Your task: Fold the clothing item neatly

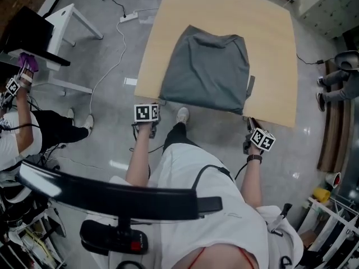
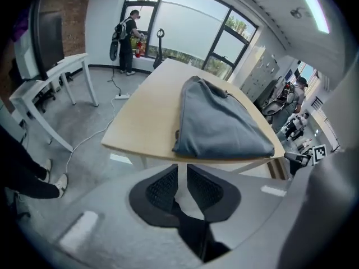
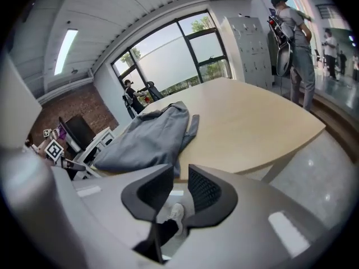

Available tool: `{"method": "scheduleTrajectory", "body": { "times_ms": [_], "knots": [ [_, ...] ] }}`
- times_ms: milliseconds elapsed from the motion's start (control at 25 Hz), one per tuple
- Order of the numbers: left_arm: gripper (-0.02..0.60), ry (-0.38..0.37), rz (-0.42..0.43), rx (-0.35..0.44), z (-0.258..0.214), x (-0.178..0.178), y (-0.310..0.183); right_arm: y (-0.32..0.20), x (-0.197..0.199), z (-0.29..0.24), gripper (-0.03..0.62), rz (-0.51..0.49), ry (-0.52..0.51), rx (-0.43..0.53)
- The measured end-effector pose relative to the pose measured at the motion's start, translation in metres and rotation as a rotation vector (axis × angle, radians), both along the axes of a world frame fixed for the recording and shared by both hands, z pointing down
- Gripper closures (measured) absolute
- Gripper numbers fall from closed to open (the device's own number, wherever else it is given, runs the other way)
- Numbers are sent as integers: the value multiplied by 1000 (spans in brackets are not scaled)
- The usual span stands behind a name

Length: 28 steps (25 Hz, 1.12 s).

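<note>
Chair back (image 1: 112, 195): dark and curved, nearest the camera, at 6 o'clock from the bench.
Left hand-held gripper (image 2: 182, 175): jaws a little apart with nothing between them. It is off the bench's near edge, at 7 o'clock from the garment and clear of it.
Right hand-held gripper (image 3: 180, 178): jaws a little apart and empty. It is off the near edge at 5 o'clock from the garment, not touching it.
White shoe (image 1: 182, 115): on the floor between the two grippers.
Clothing item (image 1: 205, 72): grey, lying folded on the bench, its near hem at the bench's near edge.
Bench (image 1: 269, 49): pale wood, bare at 3 o'clock from the garment.
White desk (image 1: 67, 21): at 9 o'clock, well apart from the bench.
</note>
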<state>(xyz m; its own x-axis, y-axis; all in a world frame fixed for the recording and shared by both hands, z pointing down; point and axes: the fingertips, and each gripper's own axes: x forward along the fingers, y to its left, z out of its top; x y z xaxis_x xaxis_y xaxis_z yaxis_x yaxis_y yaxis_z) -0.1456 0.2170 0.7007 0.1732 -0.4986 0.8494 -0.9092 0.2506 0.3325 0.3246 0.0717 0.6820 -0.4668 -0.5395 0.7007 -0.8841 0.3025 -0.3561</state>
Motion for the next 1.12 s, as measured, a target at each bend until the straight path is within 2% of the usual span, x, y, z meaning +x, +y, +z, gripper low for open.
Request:
{"method": "scheduleTrajectory", "body": {
  "times_ms": [120, 200, 400, 560, 680, 800, 880, 1000, 1120],
  "knots": [
    [562, -4, -28, 37, -11, 31, 34, 29, 33, -10, 545, -27, -32, 24],
    [578, -4, -25, 73, -21, 56, 51, 43, 39, -20, 588, -43, -79, 46],
    [578, 23, 33, 216, -76, 115, 55, 72, -8, -66, 589, -156, -212, 105],
    [580, -8, 176, 428, -154, 154, 11, 84, -75, -132, 589, -282, -283, 223],
    [579, -56, 270, 616, -220, 172, -24, 88, -123, -193, 589, -340, -315, 364],
    [578, -129, 327, 764, -278, 183, -46, 87, -150, -249, 589, -374, -299, 517],
    [578, -188, 335, 845, -311, 189, -48, 88, -156, -278, 589, -386, -272, 598],
    [578, -244, 298, 939, -344, 189, -42, 88, -155, -313, 589, -366, -255, 692],
    [578, -253, 251, 956, -348, 185, -36, 89, -152, -328, 589, -348, -246, 733]
  ]
}}
